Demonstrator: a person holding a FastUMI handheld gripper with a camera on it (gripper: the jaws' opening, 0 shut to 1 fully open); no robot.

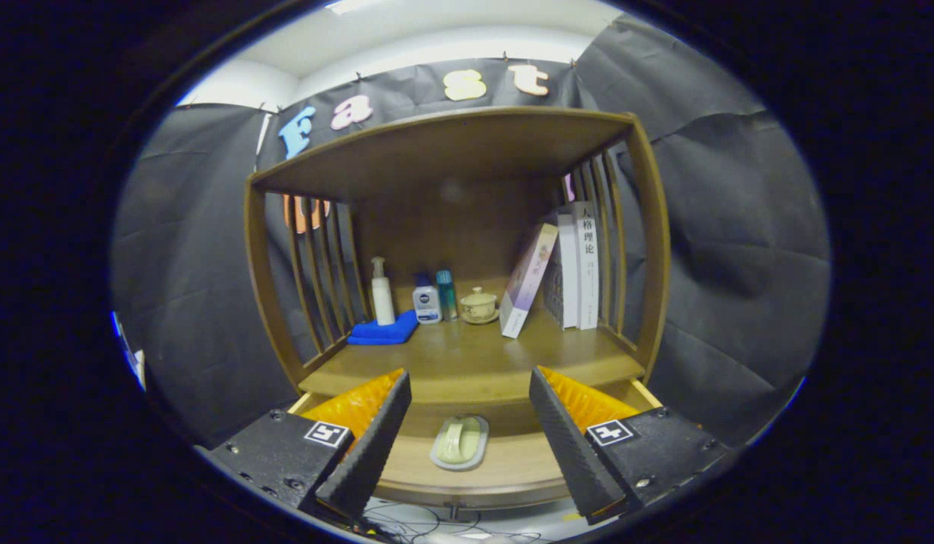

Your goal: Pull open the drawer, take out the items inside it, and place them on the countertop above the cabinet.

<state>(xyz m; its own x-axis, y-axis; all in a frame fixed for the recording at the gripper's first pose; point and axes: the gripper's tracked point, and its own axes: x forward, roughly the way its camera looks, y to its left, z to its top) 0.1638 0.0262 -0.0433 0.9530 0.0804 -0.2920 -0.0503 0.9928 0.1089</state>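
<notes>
A: What sits on the table point(467, 363), left to right?

B: A blue cloth point(384, 331), a pump bottle point(381, 293), two small bottles point(434, 299), a lidded cup point(478, 305), then books point(565, 272).

A: And the drawer point(482, 465)?

B: Pulled open below the table, with a soap dish point(459, 442) lying inside.

A: The tongs point(471, 434)?

B: Spread wide, holding nothing; the dish lies between the fingers, touching neither.

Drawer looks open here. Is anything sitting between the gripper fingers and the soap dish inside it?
Nothing visible blocks it. The gripper is open, its fingers spread either side of the soap dish, which lies alone in the pulled-out drawer. The countertop just beyond has a bare front area.
</notes>
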